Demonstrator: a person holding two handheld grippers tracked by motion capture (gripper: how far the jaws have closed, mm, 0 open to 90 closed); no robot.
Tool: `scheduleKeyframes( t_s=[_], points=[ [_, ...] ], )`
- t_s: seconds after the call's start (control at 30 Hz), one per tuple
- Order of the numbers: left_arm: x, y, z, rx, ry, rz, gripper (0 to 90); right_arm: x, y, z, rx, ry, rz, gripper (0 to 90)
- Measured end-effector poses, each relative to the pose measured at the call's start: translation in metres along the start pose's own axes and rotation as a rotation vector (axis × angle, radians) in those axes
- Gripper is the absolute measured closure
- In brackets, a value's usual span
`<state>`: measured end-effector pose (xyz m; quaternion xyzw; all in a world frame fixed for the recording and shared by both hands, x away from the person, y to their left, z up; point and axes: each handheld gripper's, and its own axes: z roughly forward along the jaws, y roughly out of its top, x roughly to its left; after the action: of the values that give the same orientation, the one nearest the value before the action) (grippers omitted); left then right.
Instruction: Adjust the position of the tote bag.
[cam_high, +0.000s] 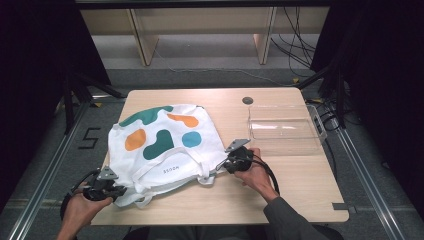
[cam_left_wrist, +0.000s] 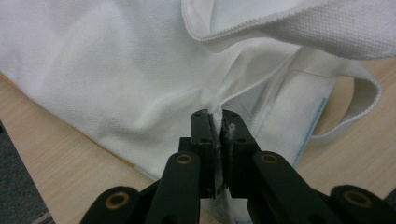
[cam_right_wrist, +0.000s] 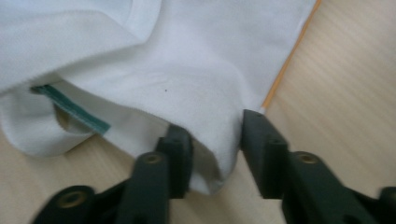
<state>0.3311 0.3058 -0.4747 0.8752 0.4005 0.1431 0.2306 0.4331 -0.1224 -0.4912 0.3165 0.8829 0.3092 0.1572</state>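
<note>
Tote bag (cam_high: 165, 145), white with teal, orange and blue blobs, lies flat on the left half of the surface (cam_high: 300, 190), mouth and handles toward the person. Clear plastic tray (cam_high: 285, 131) sits well apart at the far right.

Left claw (cam_high: 116, 191): jaws together, clamped on a pinch of white cloth at the bag's near-left corner; in the left gripper view the fabric is squeezed between the pads. A handle loop (cam_left_wrist: 359, 100) lies just beside it.

Right claw (cam_high: 226, 164): at the bag's near-right corner. Jaws apart, a fold of cloth between them, pads not yet pressing as far as I can tell.

Judgement: step in hand is securing the second corner so both hands can lift or spread the bag. To do it well:
- push the right claw slightly deeper so the pads bite past the hem, not the bare edge;
- take both layers, and keep the handle out of the grip;
- close fully before pulling;
- hold the left grip steady, no tug until the right is firm.
</note>
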Motion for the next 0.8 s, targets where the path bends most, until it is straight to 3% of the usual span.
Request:
scheduleKeyframes(
  t_s=[0.03, 0.07, 0.1, 0.13, 0.17, 0.23, 0.27, 0.3, 0.43, 0.5, 0.63, 0.7, 0.73, 0.8],
  points=[
    [0.001, 0.000, 0.000, 0.001, 0.004, 0.001, 83.9, 0.000, 0.004, 0.001, 0.016, -0.030, -0.046, 76.5],
    [-0.001, 0.000, 0.002, -0.026, 0.002, -0.033, 83.9, 0.000, 0.006, 0.000, 0.026, -0.051, -0.065, 78.7],
    [0.002, 0.000, 0.001, -0.003, -0.009, -0.014, 83.8, -0.002, 0.009, -0.001, 0.029, -0.061, -0.080, 80.6],
    [0.000, 0.000, 0.003, -0.028, 0.001, -0.046, 83.9, 0.000, 0.010, -0.002, 0.035, -0.072, -0.090, 81.5],
    [0.004, 0.001, 0.002, 0.006, -0.008, -0.011, 83.9, 0.003, 0.010, -0.005, 0.041, -0.070, -0.099, 81.7],
    [0.003, 0.003, 0.005, -0.022, 0.017, -0.029, 83.8, 0.005, 0.010, -0.012, 0.064, -0.065, -0.130, 81.8],
    [0.006, 0.004, 0.004, 0.004, 0.006, -0.004, 83.8, 0.010, 0.007, -0.018, 0.061, -0.055, -0.114, 81.9],
    [0.006, 0.005, 0.005, -0.002, 0.004, -0.002, 83.7, 0.011, 0.003, -0.024, 0.064, -0.037, -0.134, 81.9],
    [0.005, 0.012, 0.012, -0.017, 0.005, 0.010, 83.2, 0.019, -0.012, -0.049, 0.069, -0.006, -0.099, 81.4],
    [0.003, 0.018, 0.017, -0.024, -0.002, 0.015, 82.8, 0.024, -0.023, -0.060, 0.043, 0.008, -0.063, 81.3],
    [0.000, 0.029, 0.025, -0.027, -0.004, 0.047, 80.7, 0.029, -0.043, -0.081, 0.042, 0.026, -0.014, 81.5],
    [-0.002, 0.030, 0.028, -0.041, -0.014, 0.021, 78.2, 0.030, -0.048, -0.086, 0.055, 0.033, -0.005, 81.6],
    [0.000, 0.030, 0.027, -0.021, -0.011, 0.041, 76.2, 0.029, -0.050, -0.086, 0.057, 0.036, -0.006, 81.5],
    [0.002, 0.026, 0.027, -0.023, -0.008, -0.002, 69.6, 0.028, -0.052, -0.081, 0.047, 0.028, -0.010, 81.3]
  ],
)
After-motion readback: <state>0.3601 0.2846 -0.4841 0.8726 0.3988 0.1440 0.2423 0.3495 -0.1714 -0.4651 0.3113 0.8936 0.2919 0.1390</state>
